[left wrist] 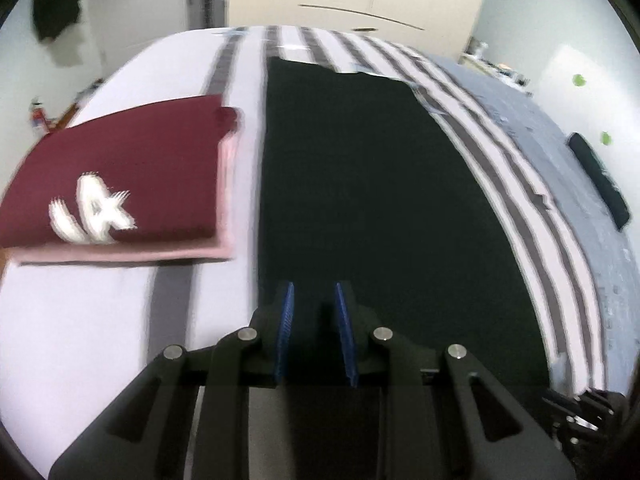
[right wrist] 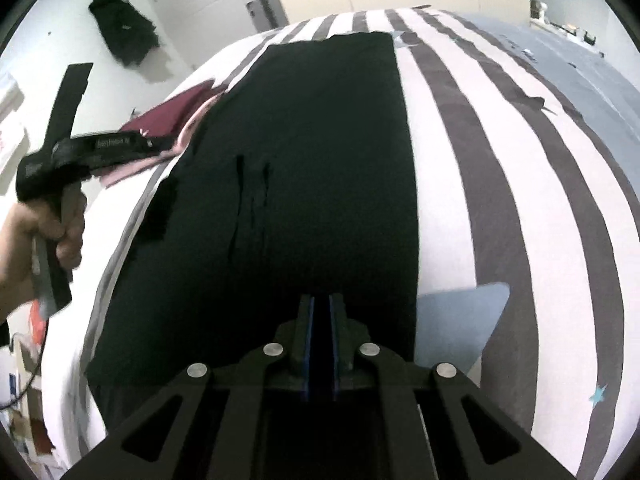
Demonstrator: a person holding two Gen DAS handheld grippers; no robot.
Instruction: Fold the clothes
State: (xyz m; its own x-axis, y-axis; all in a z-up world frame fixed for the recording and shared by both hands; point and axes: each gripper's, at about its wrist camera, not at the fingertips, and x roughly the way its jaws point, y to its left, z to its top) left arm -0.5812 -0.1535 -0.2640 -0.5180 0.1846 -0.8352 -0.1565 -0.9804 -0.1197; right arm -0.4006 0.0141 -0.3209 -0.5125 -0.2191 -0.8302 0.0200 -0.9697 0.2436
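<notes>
On the striped bed [right wrist: 500, 168] my black garment [right wrist: 320, 168] lies flat in a long strip down the middle, beside the folded maroon top [left wrist: 116, 176], soft and limp, best pinched at its near-edge corners, my left gripper [left wrist: 314, 300] slightly parted and empty, my right gripper [right wrist: 322, 312] nearly clenched, seemingly holding nothing.

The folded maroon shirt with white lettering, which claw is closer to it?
Left. The left claw hovers over the black garment's edge beside the folded maroon shirt with white lettering. The right claw sits over the garment's far side.
</notes>
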